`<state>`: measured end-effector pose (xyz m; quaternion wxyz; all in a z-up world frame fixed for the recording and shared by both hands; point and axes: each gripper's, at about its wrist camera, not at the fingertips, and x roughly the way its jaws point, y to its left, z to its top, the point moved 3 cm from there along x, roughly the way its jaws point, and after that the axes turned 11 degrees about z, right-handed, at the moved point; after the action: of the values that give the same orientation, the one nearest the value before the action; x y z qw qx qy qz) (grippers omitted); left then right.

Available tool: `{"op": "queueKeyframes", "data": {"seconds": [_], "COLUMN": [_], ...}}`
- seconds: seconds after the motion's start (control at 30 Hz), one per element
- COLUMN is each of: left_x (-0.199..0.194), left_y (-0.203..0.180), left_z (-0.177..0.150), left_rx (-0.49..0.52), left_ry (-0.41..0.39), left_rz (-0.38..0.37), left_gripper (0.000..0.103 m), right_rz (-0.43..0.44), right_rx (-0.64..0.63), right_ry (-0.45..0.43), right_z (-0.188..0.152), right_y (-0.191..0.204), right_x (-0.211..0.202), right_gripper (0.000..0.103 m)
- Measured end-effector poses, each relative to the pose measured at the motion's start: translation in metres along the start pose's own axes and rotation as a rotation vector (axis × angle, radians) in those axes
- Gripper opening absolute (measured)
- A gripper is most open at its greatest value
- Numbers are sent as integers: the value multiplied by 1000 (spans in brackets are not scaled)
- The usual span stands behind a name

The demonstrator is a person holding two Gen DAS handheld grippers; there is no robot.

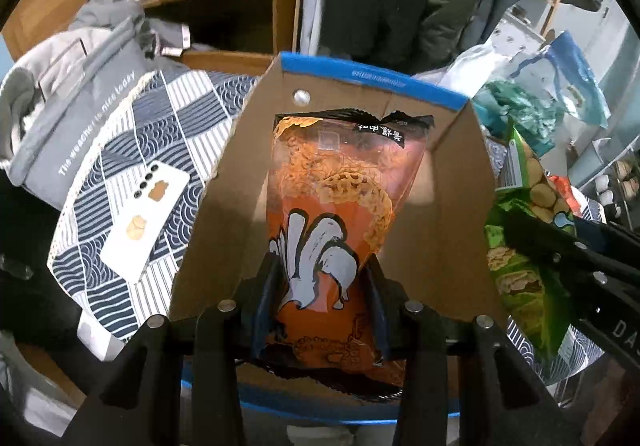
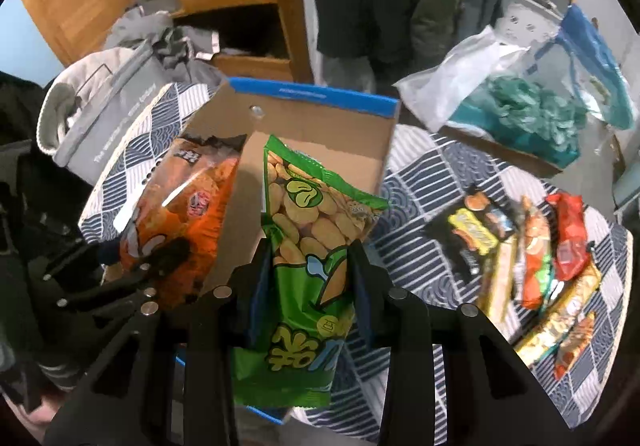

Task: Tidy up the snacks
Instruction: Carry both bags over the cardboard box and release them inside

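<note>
While the cardboard box [image 1: 452, 182] stands open at frame centre to receive snacks, left gripper [image 1: 324, 286] clamps the orange snack bag [image 1: 340, 186] above it, right gripper [image 2: 308, 270] clamps the green snack bag [image 2: 304, 246]; loose packets [image 2: 540, 258] wait lower right.

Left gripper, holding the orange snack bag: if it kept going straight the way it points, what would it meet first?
Most likely the inside of the open cardboard box. The left gripper holds the orange snack bag over the box's opening, so the bag's far end would touch cardboard first. Depth is hard to judge.
</note>
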<state>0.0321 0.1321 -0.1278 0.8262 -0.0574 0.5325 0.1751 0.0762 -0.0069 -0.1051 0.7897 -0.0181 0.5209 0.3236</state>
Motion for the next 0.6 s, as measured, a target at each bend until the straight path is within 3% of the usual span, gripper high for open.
{"op": "queueKeyframes", "data": {"seconds": [0.2, 0.3, 0.37, 0.6], "left_x": [16, 13, 9, 5], "left_y": [8, 11, 14, 22], "left_z": [-3, -3, -3, -3], "left_rx": [-28, -32, -26, -32], "left_ry": [53, 38, 16, 10], "left_rz": [-4, 13, 25, 40], "left_gripper": [42, 45, 53, 54], "right_rz": [17, 28, 30, 55], "right_rx": [22, 31, 30, 45], "right_ry": [44, 56, 67, 95], "right_z": [2, 3, 4, 3], "right_y": [4, 4, 5, 8], "right_x": [23, 30, 34, 45], "right_gripper": [36, 36, 36, 36]}}
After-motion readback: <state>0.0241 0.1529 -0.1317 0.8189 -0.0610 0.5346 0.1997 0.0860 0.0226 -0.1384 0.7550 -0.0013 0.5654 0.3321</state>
